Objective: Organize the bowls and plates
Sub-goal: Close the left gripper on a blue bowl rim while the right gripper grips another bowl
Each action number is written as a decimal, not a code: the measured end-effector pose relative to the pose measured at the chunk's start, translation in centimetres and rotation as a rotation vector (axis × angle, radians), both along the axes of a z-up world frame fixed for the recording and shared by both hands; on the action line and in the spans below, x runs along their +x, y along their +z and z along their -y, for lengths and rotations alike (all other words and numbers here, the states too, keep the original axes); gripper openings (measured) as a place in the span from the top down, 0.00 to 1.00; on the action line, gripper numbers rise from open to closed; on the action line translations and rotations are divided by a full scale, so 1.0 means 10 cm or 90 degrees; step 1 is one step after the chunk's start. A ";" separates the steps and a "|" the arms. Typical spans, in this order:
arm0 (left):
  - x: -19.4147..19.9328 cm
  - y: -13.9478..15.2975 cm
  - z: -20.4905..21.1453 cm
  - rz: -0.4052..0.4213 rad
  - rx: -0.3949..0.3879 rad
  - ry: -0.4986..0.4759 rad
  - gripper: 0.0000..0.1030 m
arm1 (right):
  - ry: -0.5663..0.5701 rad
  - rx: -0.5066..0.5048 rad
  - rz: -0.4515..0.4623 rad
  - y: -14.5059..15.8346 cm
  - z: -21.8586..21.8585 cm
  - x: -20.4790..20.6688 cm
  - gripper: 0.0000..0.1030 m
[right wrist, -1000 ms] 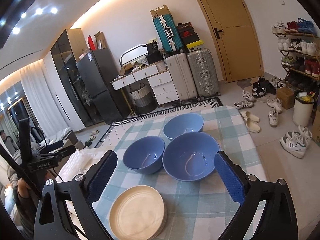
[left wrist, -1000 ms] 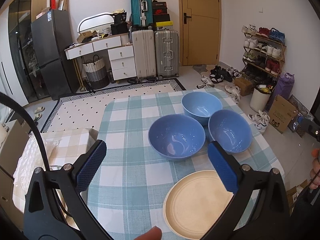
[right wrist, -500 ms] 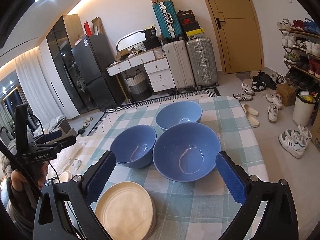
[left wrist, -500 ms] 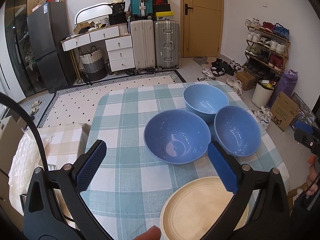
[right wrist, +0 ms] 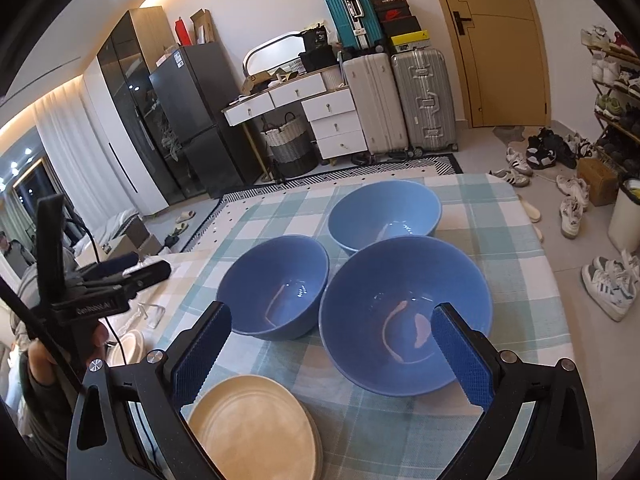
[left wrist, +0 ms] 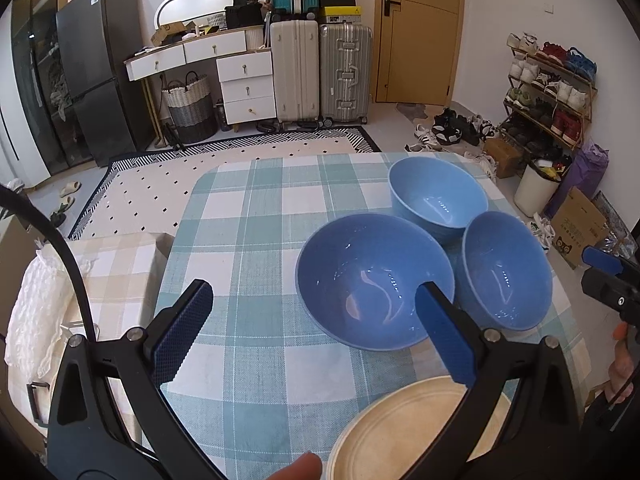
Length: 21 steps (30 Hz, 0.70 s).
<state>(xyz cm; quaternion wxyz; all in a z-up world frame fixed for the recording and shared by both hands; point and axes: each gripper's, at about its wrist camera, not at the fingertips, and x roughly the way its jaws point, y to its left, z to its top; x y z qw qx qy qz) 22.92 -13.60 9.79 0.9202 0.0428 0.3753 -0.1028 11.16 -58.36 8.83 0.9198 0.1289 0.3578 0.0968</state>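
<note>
Three blue bowls stand close together on the green checked tablecloth (left wrist: 256, 216): a wide bowl (left wrist: 372, 280), a far bowl (left wrist: 438, 200) and a right bowl (left wrist: 506, 272). A stack of cream plates (left wrist: 412, 436) lies at the near edge. My left gripper (left wrist: 312, 287) is open and empty, above the cloth, with its right finger over the wide bowl's near rim. My right gripper (right wrist: 331, 309) is open and empty, its right finger over the near bowl (right wrist: 404, 312). Beside it are the left bowl (right wrist: 280, 284), the far bowl (right wrist: 384, 212) and the plates (right wrist: 256, 428).
A lower surface with a beige checked cloth (left wrist: 120, 272) adjoins the table's left side, with a small plate (right wrist: 128, 344) on it. The right gripper (left wrist: 608, 276) shows past the table's right edge. Shoes (right wrist: 608, 284) lie on the floor to the right; suitcases and drawers stand behind.
Both grippers have moved forward and lower toward the bowls, which now fill more of each view. Both stay open. Bowls and plates have not moved.
</note>
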 end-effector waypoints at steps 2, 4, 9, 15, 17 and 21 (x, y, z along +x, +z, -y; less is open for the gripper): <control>0.07 -0.06 -0.01 -0.006 0.000 0.002 0.02 | 0.004 -0.005 -0.006 -0.02 -0.02 0.09 0.01; 0.14 -0.14 -0.04 -0.012 -0.004 0.012 0.02 | 0.000 -0.012 -0.008 -0.03 -0.04 0.16 0.01; 0.33 -0.30 -0.08 -0.031 -0.004 0.011 0.02 | 0.004 -0.021 -0.026 -0.06 -0.08 0.33 0.01; 0.51 -0.42 -0.10 -0.045 -0.009 0.011 0.02 | 0.017 -0.035 -0.033 -0.09 -0.17 0.55 0.01; 0.56 -0.46 -0.11 -0.050 -0.011 0.013 0.02 | 0.021 -0.037 -0.039 -0.10 -0.19 0.63 0.01; 0.64 -0.52 -0.12 -0.057 -0.010 0.017 0.02 | 0.028 -0.034 -0.046 -0.13 -0.22 0.75 0.01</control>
